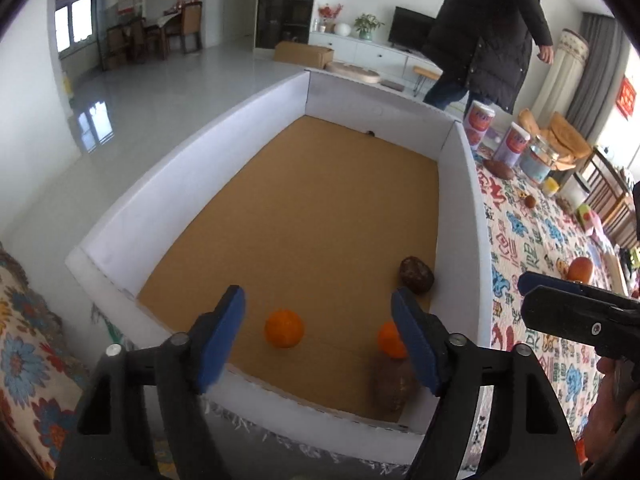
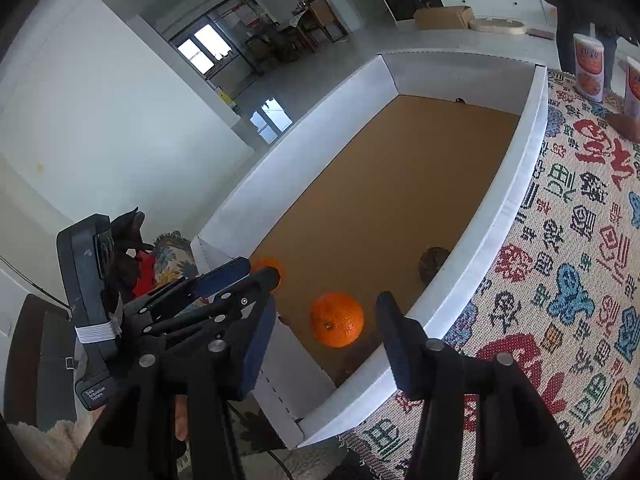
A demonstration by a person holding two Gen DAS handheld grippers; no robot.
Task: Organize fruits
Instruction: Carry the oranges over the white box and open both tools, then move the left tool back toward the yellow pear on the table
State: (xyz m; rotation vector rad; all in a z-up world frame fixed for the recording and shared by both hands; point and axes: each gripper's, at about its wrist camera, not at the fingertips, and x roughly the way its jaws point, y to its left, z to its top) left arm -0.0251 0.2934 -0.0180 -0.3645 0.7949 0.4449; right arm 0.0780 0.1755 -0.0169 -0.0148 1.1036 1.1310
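A white box (image 1: 192, 184) with a brown cardboard floor holds two oranges (image 1: 284, 328) (image 1: 390, 340), a dark brown round fruit (image 1: 416, 274) and a brown lump (image 1: 394, 384) at its near corner. My left gripper (image 1: 318, 336) is open and empty above the box's near end. My right gripper (image 2: 324, 336) is open and empty over the near corner, above an orange (image 2: 337, 319). The second orange (image 2: 267, 269) and the brown fruit (image 2: 434, 262) also show there. The right gripper shows in the left wrist view (image 1: 576, 312).
A patterned tablecloth (image 1: 532, 256) lies right of the box, with a reddish apple (image 1: 580, 270), a small brown fruit (image 1: 530, 201), a sweet potato (image 1: 500, 169), two cans (image 1: 478, 122) and jars. A person in a dark coat (image 1: 488, 28) stands behind.
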